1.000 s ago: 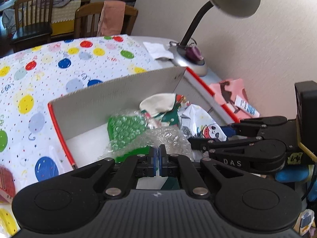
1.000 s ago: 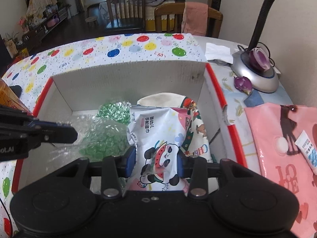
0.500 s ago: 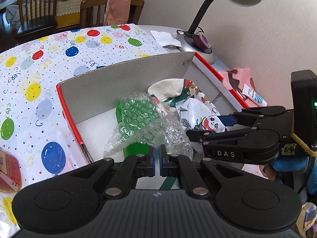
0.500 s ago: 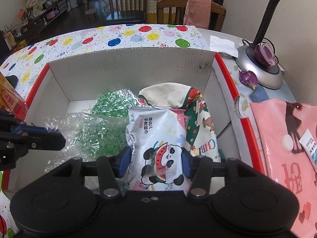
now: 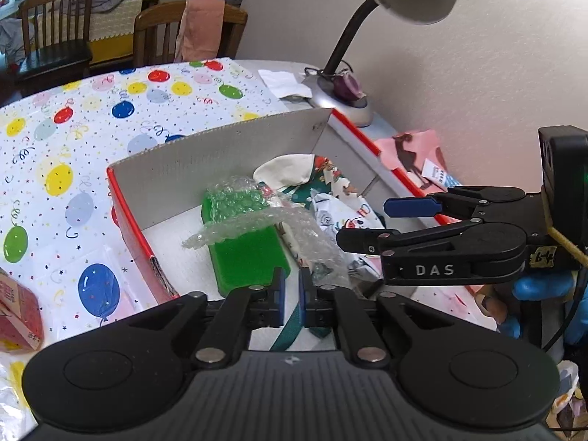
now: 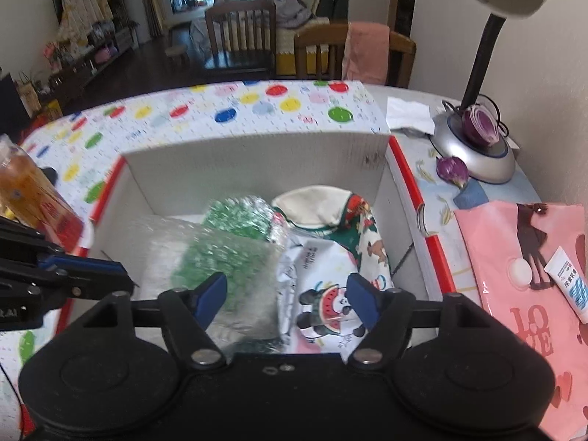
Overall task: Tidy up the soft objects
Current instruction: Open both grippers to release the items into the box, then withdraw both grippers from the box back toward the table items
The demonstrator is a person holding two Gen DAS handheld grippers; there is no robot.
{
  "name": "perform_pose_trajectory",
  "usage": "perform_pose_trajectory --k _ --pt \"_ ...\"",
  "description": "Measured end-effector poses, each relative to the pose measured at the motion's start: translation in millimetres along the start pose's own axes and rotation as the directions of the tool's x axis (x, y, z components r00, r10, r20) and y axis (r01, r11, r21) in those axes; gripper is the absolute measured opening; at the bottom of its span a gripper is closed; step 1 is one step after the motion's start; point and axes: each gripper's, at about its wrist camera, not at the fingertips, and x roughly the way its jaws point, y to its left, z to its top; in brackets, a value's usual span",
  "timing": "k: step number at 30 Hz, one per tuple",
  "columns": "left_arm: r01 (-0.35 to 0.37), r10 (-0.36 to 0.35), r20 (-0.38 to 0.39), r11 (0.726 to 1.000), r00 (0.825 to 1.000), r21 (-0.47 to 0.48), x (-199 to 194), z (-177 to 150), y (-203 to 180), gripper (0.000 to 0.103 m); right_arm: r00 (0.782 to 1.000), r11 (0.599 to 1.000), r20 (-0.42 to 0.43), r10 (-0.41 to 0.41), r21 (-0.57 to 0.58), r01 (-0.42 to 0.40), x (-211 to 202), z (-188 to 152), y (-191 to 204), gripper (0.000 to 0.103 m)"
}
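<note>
Both grippers hover over the box [image 6: 257,154]: right gripper [image 6: 286,294] fingers wide, left gripper [image 5: 290,290] fingers narrow, both empty, so the panda packet [image 6: 319,294] lies released inside.

Both wrist views look down close into the box [image 5: 220,154] [image 6: 257,154], left view from its left side.

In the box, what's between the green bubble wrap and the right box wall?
Right wrist view: the panda wipes pack and, behind it, a Christmas-print cloth lie between the green bubble wrap and the right box wall.

green sponge [image 5: 247,257], balloon-print tablecloth [image 5: 92,147]
</note>
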Motion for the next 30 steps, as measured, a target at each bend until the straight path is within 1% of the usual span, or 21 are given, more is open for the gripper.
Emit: perform_pose_trajectory --k 1,3,4,5,8,11,17,20,23,25,30 --pt "0.005 -0.005 0.009 1.000 1.000 0.002 -4.7 -0.7 -0.4 0.028 1.000 1.000 0.009 0.009 0.003 -0.009 -4.7 0.5 1.1 0.073" --pt "0.015 -0.015 0.032 1.000 0.999 0.001 -15.5 -2.1 -0.6 0.074 0.999 1.000 0.028 0.023 0.012 -0.023 -14.5 1.6 3.6 0.074" --pt "0.021 -0.021 0.050 1.000 0.999 0.002 -22.0 -3.1 -0.3 0.077 0.999 0.999 0.040 0.030 0.017 -0.031 -19.9 1.6 5.1 0.074" --pt "0.026 -0.026 0.073 1.000 0.997 0.004 -29.3 -4.4 0.2 0.077 0.998 0.999 0.052 0.037 0.022 -0.038 -25.6 1.3 7.0 0.074" --pt "0.029 -0.029 0.103 1.000 0.994 0.007 -47.8 -6.3 2.4 0.077 0.995 0.998 0.089 0.054 0.031 -0.057 -42.6 1.2 14.8 0.075" --pt "0.022 -0.024 0.143 1.000 0.989 0.015 -70.6 -11.5 6.6 0.077 0.989 0.997 0.130 0.067 0.034 -0.072 -60.4 0.8 24.5 0.077" --pt "-0.024 0.019 0.225 1.000 0.974 0.020 -119.6 -24.5 20.7 0.077 0.976 0.994 0.195 0.101 0.027 -0.108 -90.2 -1.9 52.7 0.081" --pt "-0.054 0.049 0.262 0.999 0.964 0.009 -144.4 -33.3 31.4 0.077 0.966 0.991 0.226 0.123 0.020 -0.130 -102.1 -2.5 72.4 0.084" --pt "-0.078 0.079 0.294 0.997 0.953 -0.014 -168.0 -42.9 45.8 0.082 0.956 0.987 0.252 0.152 0.004 -0.158 -111.0 -3.3 95.6 0.085" --pt "-0.097 0.101 0.313 0.995 0.944 -0.026 -183.2 -50.1 54.9 0.082 0.950 0.985 0.264 0.169 -0.016 -0.170 -114.8 -3.6 112.4 0.087" --pt "-0.130 0.137 0.341 0.991 0.930 -0.044 -217.2 -71.7 78.5 0.083 0.939 0.976 0.264 0.219 -0.072 -0.207 -114.2 -6.9 155.9 0.090"
